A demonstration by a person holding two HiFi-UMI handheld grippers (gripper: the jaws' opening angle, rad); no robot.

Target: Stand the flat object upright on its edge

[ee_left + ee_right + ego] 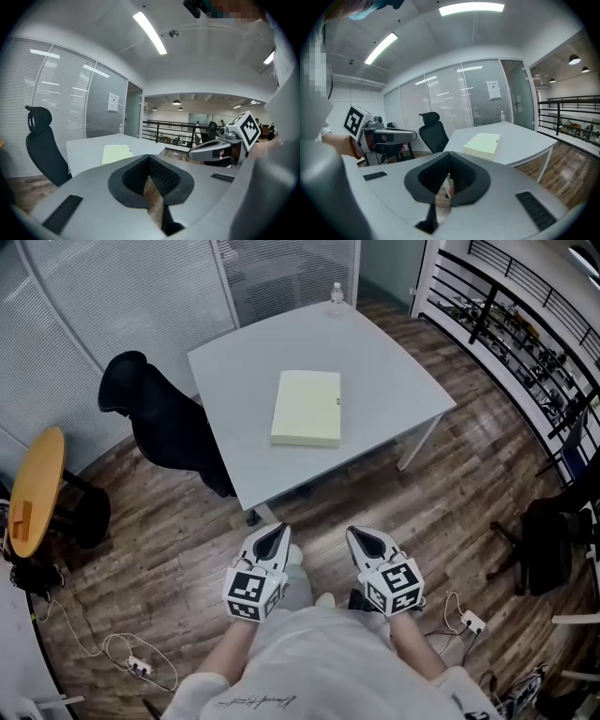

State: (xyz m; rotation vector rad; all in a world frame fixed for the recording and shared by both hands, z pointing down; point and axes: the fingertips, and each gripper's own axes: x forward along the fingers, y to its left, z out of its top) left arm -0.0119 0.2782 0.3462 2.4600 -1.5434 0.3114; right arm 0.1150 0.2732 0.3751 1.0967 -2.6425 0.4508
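Both my jaws closed, nothing in them: left gripper (274, 535) and right gripper (364, 540) low, well short of the tabletop (394, 371). Pale yellow flat object (307, 407) lies flat mid-tabletop. Looks like a thick pad, probably light, fairly stiff, smooth. I'd press opposite long edges and tip it up.

Count:
- 1 white surface (384, 352)
- 1 pale yellow flat object (307, 407) and 1 clear bottle (337, 293), both on the surface
- 2 grippers: left hand-held gripper (277, 530), right hand-held gripper (355, 532)
- 1 black office chair (159, 418)
- 1 round orange side table (37, 488)
- 2 floor strips: left power strip (138, 667), right power strip (472, 622)
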